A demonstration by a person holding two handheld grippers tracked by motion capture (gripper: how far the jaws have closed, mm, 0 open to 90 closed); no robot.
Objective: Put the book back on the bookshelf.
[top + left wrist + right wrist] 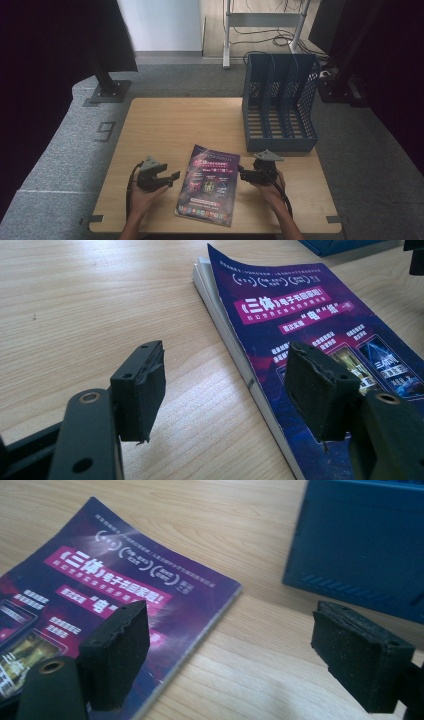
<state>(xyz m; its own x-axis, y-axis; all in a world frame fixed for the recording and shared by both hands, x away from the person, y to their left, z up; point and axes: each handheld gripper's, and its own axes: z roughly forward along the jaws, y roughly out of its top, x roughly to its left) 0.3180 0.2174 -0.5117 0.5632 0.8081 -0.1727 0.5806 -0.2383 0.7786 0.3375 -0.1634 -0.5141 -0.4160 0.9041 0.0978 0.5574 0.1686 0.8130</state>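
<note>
— Now, where does your magazine [208, 183] lie?
— Flat on the desk [165, 125], between your left gripper [168, 178] and right gripper [245, 172], both with jaws wide apart on nothing.
— What do the gripper views add?
— Your left gripper view shows its stacked page edges beside the near jaw; your right shows its corner near the blue file rack [280, 102]. From above, the rack's slots look empty.

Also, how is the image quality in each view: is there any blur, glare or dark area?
High view: dim, with dark corners; magazine text unreadable. Left gripper view: bright, the left hand-held gripper jaws sharp, magazine cover readable, slight glare on it. Right gripper view: the right hand-held gripper jaws slightly soft, blue file rack blurred.
</note>
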